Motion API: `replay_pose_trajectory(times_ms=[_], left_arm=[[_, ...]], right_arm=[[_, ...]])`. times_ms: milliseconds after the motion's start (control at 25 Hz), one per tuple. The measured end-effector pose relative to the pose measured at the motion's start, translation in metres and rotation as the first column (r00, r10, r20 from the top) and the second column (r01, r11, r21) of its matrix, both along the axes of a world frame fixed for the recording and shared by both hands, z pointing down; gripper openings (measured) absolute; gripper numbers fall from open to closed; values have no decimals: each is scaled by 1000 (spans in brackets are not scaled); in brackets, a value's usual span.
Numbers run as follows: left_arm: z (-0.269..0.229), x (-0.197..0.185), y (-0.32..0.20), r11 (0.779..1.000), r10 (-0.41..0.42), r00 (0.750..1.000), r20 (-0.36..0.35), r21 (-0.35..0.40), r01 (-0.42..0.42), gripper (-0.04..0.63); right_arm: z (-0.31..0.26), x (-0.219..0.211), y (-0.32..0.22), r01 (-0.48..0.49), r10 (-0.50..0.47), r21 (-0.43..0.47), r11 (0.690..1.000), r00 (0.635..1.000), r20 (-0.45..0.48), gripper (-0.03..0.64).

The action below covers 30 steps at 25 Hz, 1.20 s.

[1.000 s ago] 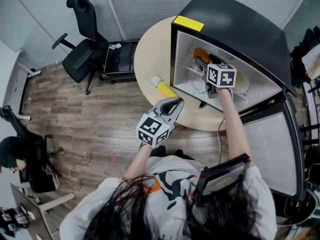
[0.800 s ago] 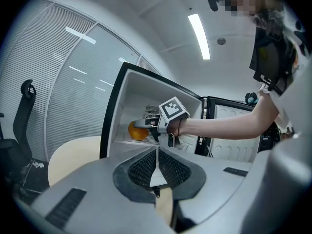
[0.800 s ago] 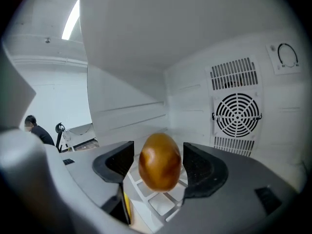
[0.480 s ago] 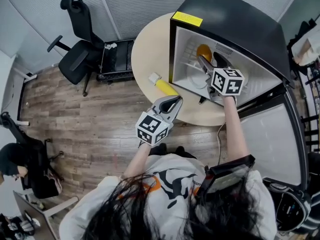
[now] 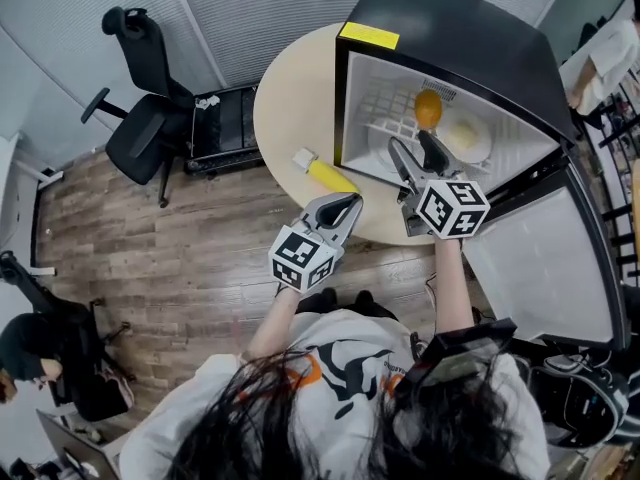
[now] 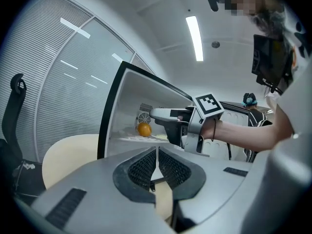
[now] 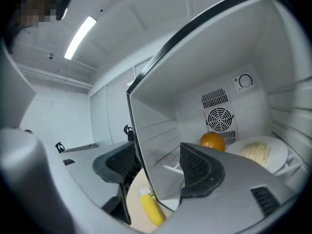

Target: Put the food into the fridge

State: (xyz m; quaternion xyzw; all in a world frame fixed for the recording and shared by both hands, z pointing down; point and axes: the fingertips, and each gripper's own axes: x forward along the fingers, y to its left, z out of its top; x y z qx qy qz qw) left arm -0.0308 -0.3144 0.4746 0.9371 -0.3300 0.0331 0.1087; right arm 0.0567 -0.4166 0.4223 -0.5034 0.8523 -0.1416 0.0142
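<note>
The small black fridge [image 5: 470, 38] lies open on the round table [image 5: 290, 98]. On its shelf sit an orange [image 5: 428, 108] [image 7: 212, 141] [image 6: 144, 129] and a white plate [image 5: 478, 148] [image 7: 280, 152] of pale noodles. A yellow corn cob [image 5: 330, 178] [image 7: 151, 209] rests on the table just left of the fridge mouth. My right gripper [image 5: 411, 148] [image 7: 156, 167] is open and empty at the fridge opening, short of the orange. My left gripper [image 5: 348, 206] [image 6: 156, 167] is shut on nothing, near the table's front edge just below the corn.
The fridge door [image 5: 540, 268] hangs open at the right of my right arm. A black office chair [image 5: 140, 118] stands on the wood floor at the left, and a person [image 5: 25, 353] sits at the far lower left. Window blinds lie beyond the table.
My right gripper has drawn back out of the fridge toward me, and the orange stays on the shelf. The left gripper has hardly moved.
</note>
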Motion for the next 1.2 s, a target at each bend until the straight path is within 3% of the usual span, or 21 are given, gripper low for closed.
replay_pose_trajectory(times_ms=[120, 400, 640, 800, 920, 1200], left_arm=[[1, -4, 3, 1000, 20, 1000, -3, -1, -20, 12], [0, -2, 14, 997, 72, 997, -14, -1, -72, 12], [8, 4, 25, 995, 94, 995, -13, -17, -95, 12], [5, 9, 32, 996, 86, 996, -7, -13, -86, 12], [-3, 10, 41, 997, 71, 997, -6, -6, -72, 12], [-19, 33, 65, 1000, 14, 1000, 0, -12, -14, 12]], right_arm=[[-1, -8, 23, -19, 18, 10, 1000, 999, 40, 288], [17, -5, 76, -104, 107, -28, 994, 989, 101, 175], [43, 0, 105, -128, 143, -105, 986, 979, 145, 160], [49, 2, 117, -118, 139, -129, 985, 976, 166, 150], [50, 1, 132, -116, 137, -147, 982, 980, 144, 83], [35, 20, 167, -62, 84, -144, 988, 985, 148, 80]])
